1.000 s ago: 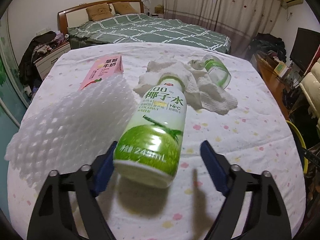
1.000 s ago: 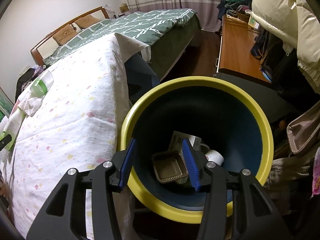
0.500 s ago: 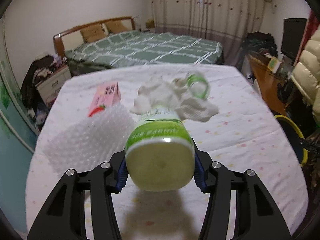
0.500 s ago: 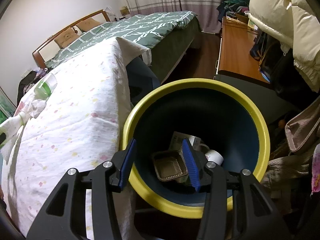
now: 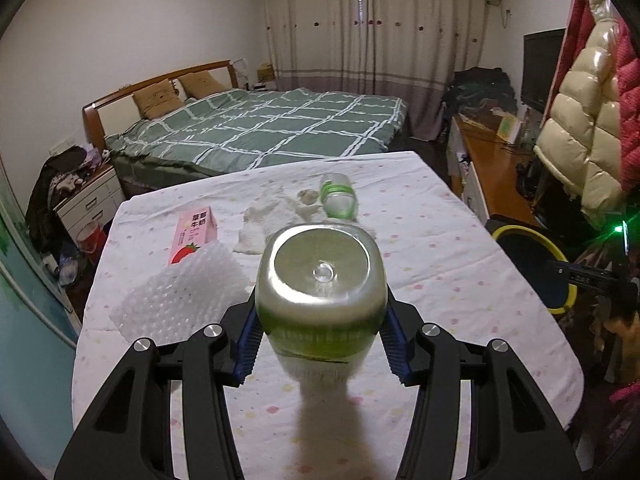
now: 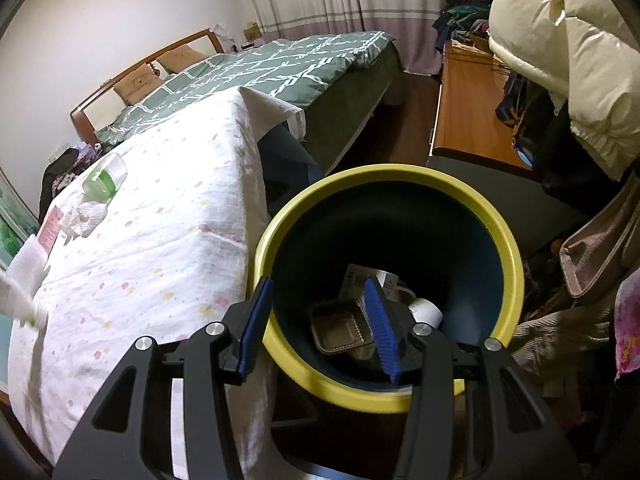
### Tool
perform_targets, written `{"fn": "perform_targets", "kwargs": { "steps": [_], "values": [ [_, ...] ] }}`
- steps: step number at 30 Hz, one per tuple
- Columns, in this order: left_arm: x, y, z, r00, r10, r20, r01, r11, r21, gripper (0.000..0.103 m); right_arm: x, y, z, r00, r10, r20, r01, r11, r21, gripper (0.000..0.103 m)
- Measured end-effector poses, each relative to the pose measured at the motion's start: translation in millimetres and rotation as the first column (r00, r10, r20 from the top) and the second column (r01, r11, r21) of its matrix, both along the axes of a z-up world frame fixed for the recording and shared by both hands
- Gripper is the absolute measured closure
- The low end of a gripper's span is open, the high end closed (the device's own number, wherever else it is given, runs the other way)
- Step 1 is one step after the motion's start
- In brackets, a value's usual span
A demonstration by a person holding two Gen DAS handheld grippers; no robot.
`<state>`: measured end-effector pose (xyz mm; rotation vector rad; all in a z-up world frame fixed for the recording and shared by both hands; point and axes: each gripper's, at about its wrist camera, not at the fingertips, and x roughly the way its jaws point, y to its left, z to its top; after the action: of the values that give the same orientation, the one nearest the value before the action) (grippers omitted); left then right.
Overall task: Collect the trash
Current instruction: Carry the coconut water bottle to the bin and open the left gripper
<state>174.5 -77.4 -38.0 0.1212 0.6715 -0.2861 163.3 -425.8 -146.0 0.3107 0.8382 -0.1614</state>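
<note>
In the left wrist view the left gripper (image 5: 320,340) fills the lower part of the frame, its blue-padded fingers (image 5: 248,340) clamped on either side of a green-labelled coconut water bottle (image 5: 322,284) that is lifted above the table (image 5: 440,280), base turned toward the camera and its shadow falling on the spotted white cloth below. Left of centre, a sheet of white foam wrap (image 5: 180,300) lies on the cloth, with a pink strawberry milk carton (image 5: 194,234) touching its upper edge. Above centre sits a crumpled white tissue (image 5: 264,220), and just beside it to the right a clear plastic bottle with a green band (image 5: 338,200) lies on its side. At the right edge of the frame, off the table, part of the yellow-rimmed bin (image 5: 536,264) shows. In the right wrist view the right gripper (image 6: 316,328) hangs over the mouth of that bin (image 6: 384,176), its fingers (image 6: 254,328) set moderately apart and holding nothing. Down in the dark bin lie a brown foil tray (image 6: 340,328), a white paper cup (image 6: 426,312) and a white carton (image 6: 360,280). In the upper left of this frame the green-banded bottle (image 6: 104,178), the tissue (image 6: 86,216) and the pink carton (image 6: 50,230) rest on the table (image 6: 160,260).
</note>
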Motion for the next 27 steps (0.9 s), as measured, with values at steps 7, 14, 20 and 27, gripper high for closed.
{"fn": "perform_targets", "kwargs": {
  "steps": [7, 14, 20, 27],
  "values": [
    [-11.8, -17.7, 7.1, 0.999, -0.049, 0.007, 0.049, 0.999, -0.003, 0.052, -14.4, -7.3, -1.2, 1.0, -0.019, 0.007, 0.019, 1.0, 0.017, 0.057],
    [-18.8, -50.1, 20.6, 0.991, -0.133, 0.013, 0.133, 0.991, -0.031, 0.052, -29.7, -14.9, 4.7, 0.999, -0.042, 0.027, 0.042, 0.999, 0.01, 0.057],
    [-16.3, -104.8, 33.7, 0.969, -0.246, 0.018, 0.247, 0.968, -0.035, 0.052, -50.1, -28.1, 16.1, 0.995, -0.078, 0.061, 0.079, 0.997, -0.018, 0.057],
    [-3.8, -185.4, 37.7, 0.93, -0.368, 0.006, 0.369, 0.929, -0.021, 0.051, -75.1, -54.9, 20.6, 0.989, -0.123, 0.077, 0.125, 0.992, -0.023, 0.056]
  ]
}}
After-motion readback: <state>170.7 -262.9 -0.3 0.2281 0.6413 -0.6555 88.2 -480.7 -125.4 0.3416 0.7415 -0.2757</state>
